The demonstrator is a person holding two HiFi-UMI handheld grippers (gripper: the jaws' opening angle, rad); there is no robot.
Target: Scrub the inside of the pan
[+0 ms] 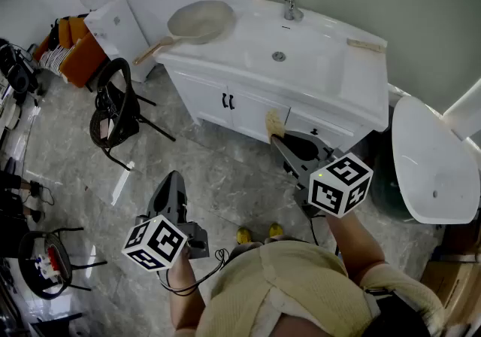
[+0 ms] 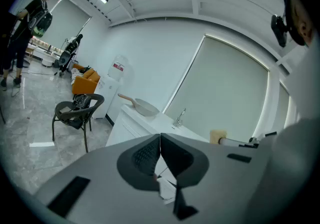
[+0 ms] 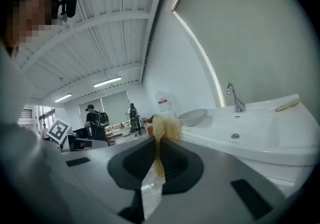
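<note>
At the right gripper a yellow sponge is pinched; the left gripper is closed empty; the round beige pan is untouched.

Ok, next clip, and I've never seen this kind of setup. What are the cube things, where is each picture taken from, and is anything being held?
There is no robot here. A person holds a two-jaw gripper in each hand, and the marker cubes are part of the grippers. One picture comes from a camera on the person's head, looking down. The other two come from cameras riding on each gripper, looking along its jaws. The left gripper has its jaws together with nothing between them. The right gripper is clamped on a yellowish sponge. Ahead stands a white sink unit with a faucet. The pan sits on its top, not yet touched.
</note>
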